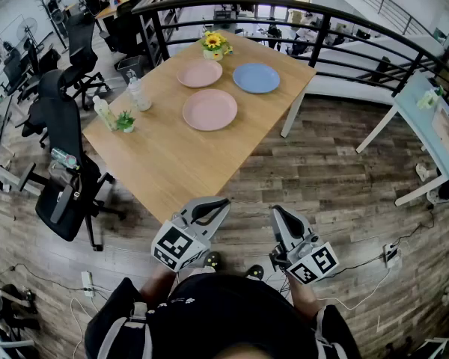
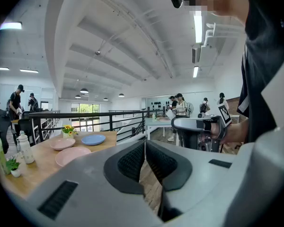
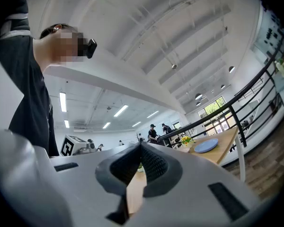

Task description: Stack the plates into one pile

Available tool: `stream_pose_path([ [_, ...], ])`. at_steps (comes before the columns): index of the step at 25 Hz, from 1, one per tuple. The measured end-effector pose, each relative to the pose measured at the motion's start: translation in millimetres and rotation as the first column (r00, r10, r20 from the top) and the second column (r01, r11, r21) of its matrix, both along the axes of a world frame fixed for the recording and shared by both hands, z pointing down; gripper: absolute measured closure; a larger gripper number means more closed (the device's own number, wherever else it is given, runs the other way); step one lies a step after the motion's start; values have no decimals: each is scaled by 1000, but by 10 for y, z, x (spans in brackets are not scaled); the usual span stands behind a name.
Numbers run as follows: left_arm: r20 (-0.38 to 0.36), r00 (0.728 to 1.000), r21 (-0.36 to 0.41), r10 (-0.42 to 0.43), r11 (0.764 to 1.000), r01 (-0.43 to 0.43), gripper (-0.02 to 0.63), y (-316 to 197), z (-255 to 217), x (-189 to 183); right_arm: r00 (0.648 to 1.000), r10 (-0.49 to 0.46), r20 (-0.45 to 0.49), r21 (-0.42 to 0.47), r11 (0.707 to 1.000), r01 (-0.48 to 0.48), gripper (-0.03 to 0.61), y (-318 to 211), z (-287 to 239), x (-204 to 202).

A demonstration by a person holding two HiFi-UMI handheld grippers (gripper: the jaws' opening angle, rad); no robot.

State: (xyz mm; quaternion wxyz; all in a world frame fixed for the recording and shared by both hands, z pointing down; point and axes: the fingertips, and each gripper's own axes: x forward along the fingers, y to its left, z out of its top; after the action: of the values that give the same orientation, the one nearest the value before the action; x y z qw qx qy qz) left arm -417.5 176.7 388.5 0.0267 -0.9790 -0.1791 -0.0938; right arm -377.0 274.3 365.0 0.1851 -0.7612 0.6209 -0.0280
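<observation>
Three plates lie on the far half of the wooden table (image 1: 172, 163): a pink plate (image 1: 209, 109) nearest me, another pink plate (image 1: 199, 73) behind it, and a blue plate (image 1: 256, 78) to the right. The left gripper view shows them low on the left, with the near pink plate (image 2: 73, 155) and the blue plate (image 2: 93, 139). The right gripper view catches only the blue plate (image 3: 206, 145). My left gripper (image 1: 221, 203) and right gripper (image 1: 277, 212) are held close to my body, off the table's near corner. Both are shut and hold nothing.
A vase of yellow flowers (image 1: 213, 45) stands at the table's far edge. Two bottles (image 1: 138, 94) and a small potted plant (image 1: 125, 121) stand along the left edge. Black office chairs (image 1: 63, 163) crowd the left side. A black railing (image 1: 322, 21) runs behind, and a white table (image 1: 434, 126) stands at the right.
</observation>
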Motion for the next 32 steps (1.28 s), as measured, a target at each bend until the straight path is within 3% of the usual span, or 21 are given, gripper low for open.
stream_pose_path([
  [14, -1, 1000, -1, 24, 1000, -24, 594, 433, -3, 208, 998, -6, 63, 13, 1000, 5, 577, 399, 113, 147],
  [32, -5, 999, 13, -41, 999, 41, 594, 1082, 25, 520, 994, -65, 93, 94, 994, 56, 578, 1096, 126, 523],
])
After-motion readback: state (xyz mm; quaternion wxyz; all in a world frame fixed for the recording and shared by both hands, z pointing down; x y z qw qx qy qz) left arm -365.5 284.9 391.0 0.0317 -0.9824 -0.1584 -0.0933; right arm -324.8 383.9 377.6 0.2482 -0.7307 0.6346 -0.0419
